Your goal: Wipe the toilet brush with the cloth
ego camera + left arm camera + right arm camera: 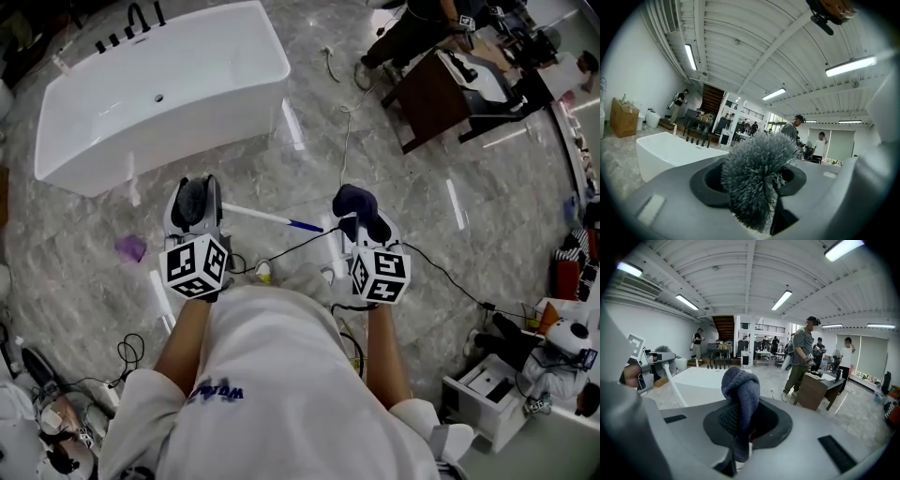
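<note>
My left gripper (196, 194) is shut on the toilet brush (195, 199) at its grey bristle head. The brush's white handle (265, 217) runs level to the right and ends in a blue tip just left of my right gripper (360, 214). That gripper is shut on a dark blue cloth (356, 201), bunched above its jaws. In the left gripper view the bristles (757, 176) stick up between the closed jaws of the left gripper (761, 206). In the right gripper view the cloth (740, 397) stands up from the right gripper (739, 437), with the brush head (662, 351) at the far left. Cloth and brush are apart.
A white bathtub (159, 89) stands on the marble floor ahead, to the left. A dark desk (436, 94) is at the far right. Cables (450, 277) trail across the floor, and a purple scrap (131, 247) lies to the left. A person (801, 359) stands ahead.
</note>
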{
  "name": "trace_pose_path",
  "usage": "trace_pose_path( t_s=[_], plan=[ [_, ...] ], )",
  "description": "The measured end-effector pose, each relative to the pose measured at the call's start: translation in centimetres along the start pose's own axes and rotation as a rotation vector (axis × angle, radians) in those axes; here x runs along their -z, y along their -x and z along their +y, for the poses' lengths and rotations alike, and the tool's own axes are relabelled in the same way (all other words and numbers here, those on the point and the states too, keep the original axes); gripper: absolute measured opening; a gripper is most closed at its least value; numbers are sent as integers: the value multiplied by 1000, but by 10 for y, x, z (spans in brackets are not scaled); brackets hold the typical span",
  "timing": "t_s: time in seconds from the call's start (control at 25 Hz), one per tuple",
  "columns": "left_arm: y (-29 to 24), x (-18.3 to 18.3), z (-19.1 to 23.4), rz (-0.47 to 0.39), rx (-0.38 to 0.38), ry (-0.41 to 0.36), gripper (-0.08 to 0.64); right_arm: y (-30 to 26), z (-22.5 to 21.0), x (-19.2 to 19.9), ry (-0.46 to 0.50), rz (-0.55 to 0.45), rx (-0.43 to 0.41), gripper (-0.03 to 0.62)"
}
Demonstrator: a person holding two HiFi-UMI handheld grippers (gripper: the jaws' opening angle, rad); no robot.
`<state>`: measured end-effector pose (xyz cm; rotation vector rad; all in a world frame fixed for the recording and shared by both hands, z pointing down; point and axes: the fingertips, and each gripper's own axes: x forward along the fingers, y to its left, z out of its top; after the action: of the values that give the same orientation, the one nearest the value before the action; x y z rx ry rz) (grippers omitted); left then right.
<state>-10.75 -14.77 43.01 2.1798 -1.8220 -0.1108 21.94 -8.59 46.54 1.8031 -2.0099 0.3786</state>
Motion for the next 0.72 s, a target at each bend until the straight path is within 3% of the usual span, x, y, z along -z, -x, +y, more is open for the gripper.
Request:
trace_pose_path(
  t_s=[0.16, 0.32, 0.52, 0.72],
  plan=[
    [-1, -6, -3, -13, 2, 35, 218, 3, -5, 2, -11, 0, 6, 26],
    [-3, -8, -8, -11, 13, 23, 218, 3, -10, 7, -25, 8, 9, 26],
    [-15, 3, -8, 37, 9, 66, 219, -1, -14, 15, -42, 9, 4, 26],
    [-17, 19, -21, 93, 29, 31, 219, 7, -25, 32, -67, 35, 17, 26]
  ],
)
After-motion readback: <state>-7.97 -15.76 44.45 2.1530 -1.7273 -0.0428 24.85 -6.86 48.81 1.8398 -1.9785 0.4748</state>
